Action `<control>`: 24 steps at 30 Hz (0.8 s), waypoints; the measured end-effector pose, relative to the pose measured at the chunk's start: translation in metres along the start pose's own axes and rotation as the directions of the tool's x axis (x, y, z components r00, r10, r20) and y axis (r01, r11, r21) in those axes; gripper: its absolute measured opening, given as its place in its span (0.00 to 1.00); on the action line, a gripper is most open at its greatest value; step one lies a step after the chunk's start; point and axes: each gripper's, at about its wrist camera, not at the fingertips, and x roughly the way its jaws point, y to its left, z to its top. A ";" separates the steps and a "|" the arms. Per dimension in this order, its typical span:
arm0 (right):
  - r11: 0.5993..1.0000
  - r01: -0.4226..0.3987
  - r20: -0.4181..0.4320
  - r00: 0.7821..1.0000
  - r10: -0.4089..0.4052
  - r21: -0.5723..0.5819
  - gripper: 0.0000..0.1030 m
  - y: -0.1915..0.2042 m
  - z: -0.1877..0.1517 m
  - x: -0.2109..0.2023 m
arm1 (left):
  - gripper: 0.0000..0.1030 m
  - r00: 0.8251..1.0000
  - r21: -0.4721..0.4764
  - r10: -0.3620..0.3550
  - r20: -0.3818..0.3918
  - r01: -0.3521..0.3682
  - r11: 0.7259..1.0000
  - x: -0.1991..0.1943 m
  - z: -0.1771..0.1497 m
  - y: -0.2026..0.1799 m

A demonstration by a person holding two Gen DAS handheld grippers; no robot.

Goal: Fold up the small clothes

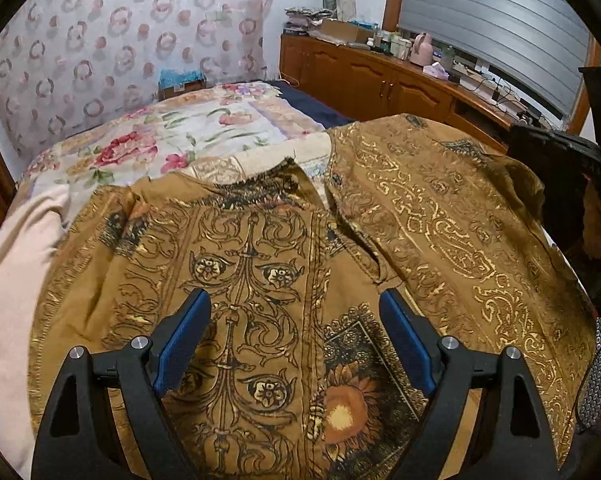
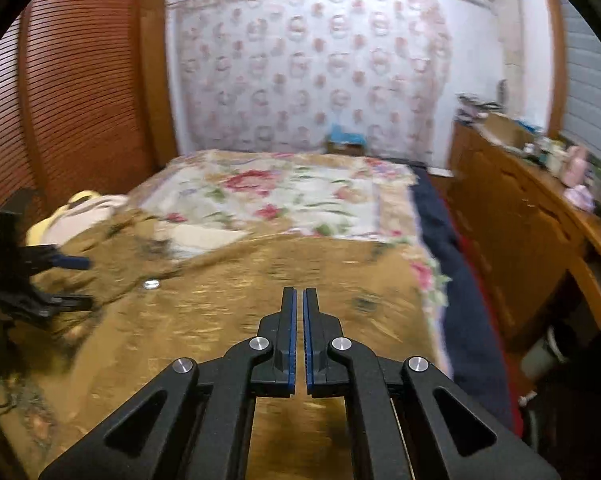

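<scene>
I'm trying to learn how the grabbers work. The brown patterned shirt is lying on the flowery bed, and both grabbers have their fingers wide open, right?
Not quite. Only the left gripper has its fingers wide open, above the brown patterned shirt on the flowery bed. The right gripper has its fingers shut, with nothing between them, as the right wrist view shows.

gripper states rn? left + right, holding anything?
Left hand-held gripper: open, above the brown patterned garment, holding nothing.
Right hand-held gripper: shut, nothing visible between the pads.
</scene>
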 end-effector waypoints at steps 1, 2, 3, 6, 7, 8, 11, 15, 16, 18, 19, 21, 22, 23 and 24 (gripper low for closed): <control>1.000 0.000 -0.023 1.000 -0.001 -0.011 0.02 0.001 -0.004 0.002 | 0.84 1.000 0.001 0.001 -0.005 -0.001 1.000 0.003 -0.001 0.000; 1.000 0.004 -0.038 0.999 -0.004 -0.015 0.02 0.001 -0.006 0.004 | 0.84 1.000 0.002 0.003 -0.008 -0.003 1.000 0.004 -0.002 0.000; 1.000 0.007 -0.055 0.998 -0.007 -0.009 0.02 -0.001 -0.010 0.006 | 0.84 1.000 0.003 0.006 -0.009 -0.006 1.000 0.006 -0.003 0.000; 0.999 0.035 -0.087 0.996 -0.034 0.011 0.02 -0.013 -0.015 0.006 | 0.84 1.000 0.007 0.000 -0.014 0.001 1.000 0.007 -0.006 -0.001; 0.998 0.054 -0.092 0.994 -0.053 0.013 0.02 -0.012 -0.007 0.006 | 0.84 1.000 0.011 -0.001 -0.012 0.001 1.000 0.006 -0.007 -0.001; 0.997 0.078 -0.099 0.992 -0.076 0.016 0.02 -0.018 -0.005 0.009 | 0.84 1.000 0.013 -0.003 -0.011 0.003 1.000 0.006 -0.008 -0.001; 0.981 0.189 -0.147 0.972 -0.181 0.039 0.17 -0.036 -0.006 0.012 | 0.84 1.000 0.016 -0.002 -0.016 0.003 1.000 0.007 -0.010 -0.002; 0.951 0.288 -0.240 0.936 -0.256 0.110 0.42 -0.070 -0.025 0.020 | 0.84 1.000 0.015 -0.003 -0.020 0.003 1.000 0.007 -0.009 -0.002; 0.945 0.295 -0.269 0.930 -0.251 0.139 0.42 -0.076 -0.027 0.023 | 0.84 1.000 0.014 -0.003 -0.022 0.004 1.000 0.007 -0.009 -0.002; 0.934 0.299 -0.318 0.920 -0.228 0.195 0.42 -0.091 -0.035 0.029 | 0.84 1.000 0.015 -0.003 -0.022 0.004 1.000 0.009 -0.008 -0.001; 0.933 0.287 -0.325 0.923 -0.208 0.219 0.42 -0.093 -0.036 0.031 | 0.84 1.000 0.014 -0.004 -0.022 0.004 1.000 0.008 -0.008 -0.001; 0.933 0.277 -0.314 0.928 -0.199 0.228 0.15 -0.093 -0.037 0.028 | 0.84 1.000 0.013 -0.006 -0.021 0.007 1.000 0.008 -0.008 -0.001; 0.937 0.271 -0.305 0.932 -0.198 0.220 0.06 -0.091 -0.034 0.025 | 0.84 1.000 0.013 -0.005 -0.021 0.005 1.000 0.008 -0.008 -0.001; 0.940 0.270 -0.288 0.936 -0.205 0.210 0.04 -0.089 -0.031 0.022 | 0.84 1.000 0.014 -0.003 -0.022 0.004 1.000 0.009 -0.008 -0.001; 0.940 0.276 -0.271 0.937 -0.218 0.199 0.03 -0.084 -0.029 0.021 | 0.84 1.000 0.014 -0.004 -0.021 0.004 1.000 0.009 -0.008 -0.001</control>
